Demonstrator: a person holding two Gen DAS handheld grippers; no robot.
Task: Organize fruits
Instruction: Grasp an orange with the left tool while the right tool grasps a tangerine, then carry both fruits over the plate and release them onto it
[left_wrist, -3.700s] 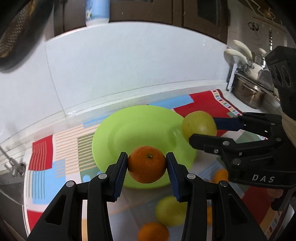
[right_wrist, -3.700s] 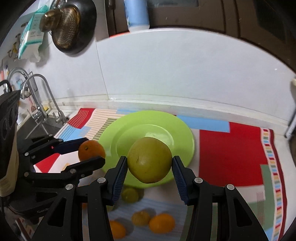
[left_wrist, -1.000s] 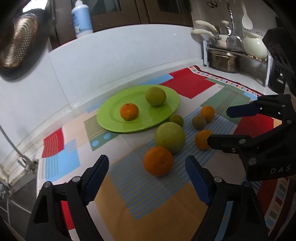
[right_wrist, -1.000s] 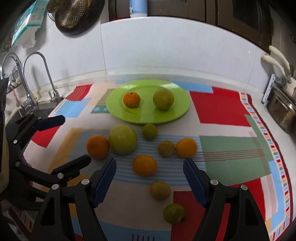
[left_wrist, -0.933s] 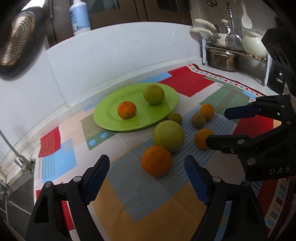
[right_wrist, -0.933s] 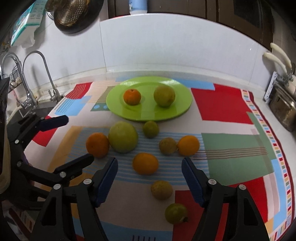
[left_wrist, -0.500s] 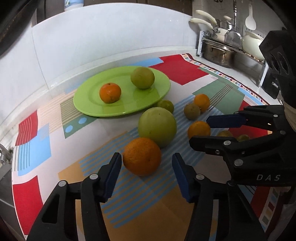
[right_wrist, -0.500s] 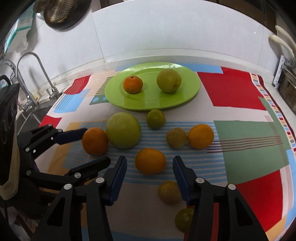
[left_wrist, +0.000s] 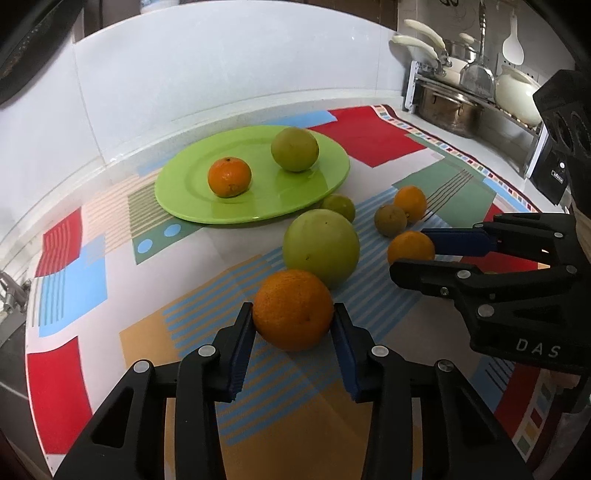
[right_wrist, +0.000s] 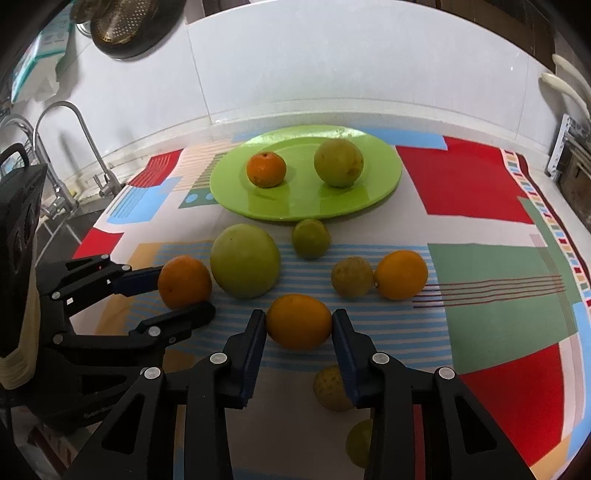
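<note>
A green plate (left_wrist: 184, 192) (right_wrist: 384, 177) at the back of the cloth holds a small orange (left_wrist: 229, 176) (right_wrist: 266, 169) and a green fruit (left_wrist: 294, 148) (right_wrist: 338, 161). My left gripper (left_wrist: 293, 321) (right_wrist: 184, 286) is shut on a large orange (left_wrist: 293, 309) (right_wrist: 184, 282) resting on the cloth. My right gripper (right_wrist: 298, 323) (left_wrist: 412, 251) is shut on another orange (right_wrist: 298, 321) (left_wrist: 410, 248), also low on the cloth. A big green fruit (left_wrist: 320, 252) (right_wrist: 245, 260) lies between them.
Loose on the patterned cloth lie a small green fruit (right_wrist: 310, 238), a brownish one (right_wrist: 351, 277), an orange (right_wrist: 401, 274) and two yellow-green ones (right_wrist: 330, 387) near me. A tap (right_wrist: 85, 129) and sink stand left; a pot rack (left_wrist: 465, 88) stands right.
Both grippers released fruit on the plate, drew back open, then dropped forward. Within the last half second each closed on an orange lying on the cloth.
</note>
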